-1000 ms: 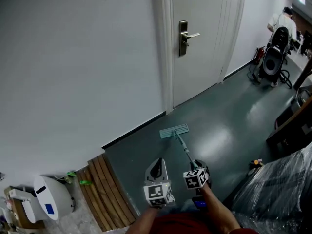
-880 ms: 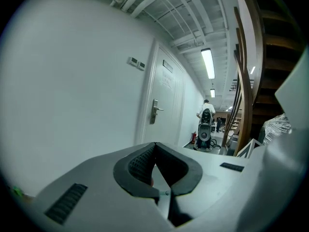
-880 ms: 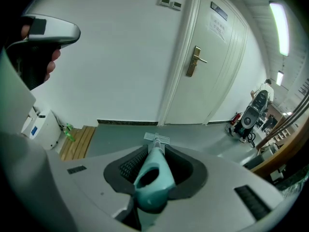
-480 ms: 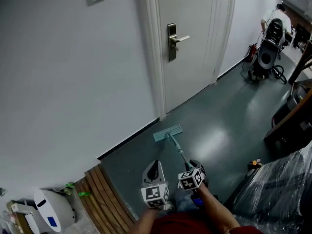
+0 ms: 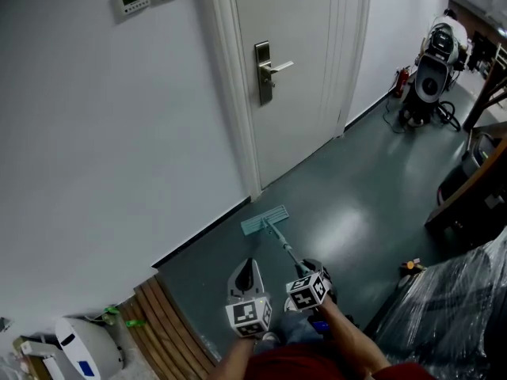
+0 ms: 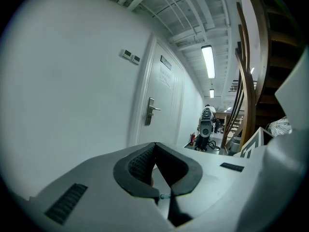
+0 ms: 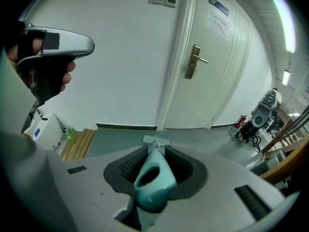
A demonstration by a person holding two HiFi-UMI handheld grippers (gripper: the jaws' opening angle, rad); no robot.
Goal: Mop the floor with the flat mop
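Right gripper (image 7: 156,152) — jaws clamped on the teal end of the mop handle (image 7: 150,180). The mop head (image 5: 264,220) lies flat on the grey floor (image 5: 356,204), near the foot of the door (image 5: 293,77). Left gripper (image 6: 154,146) — jaws closed tip to tip, nothing between them. Only the head view shows the handle running down to the floor. The left gripper view gives wall (image 6: 72,105), door and ceiling lamp (image 6: 208,61).
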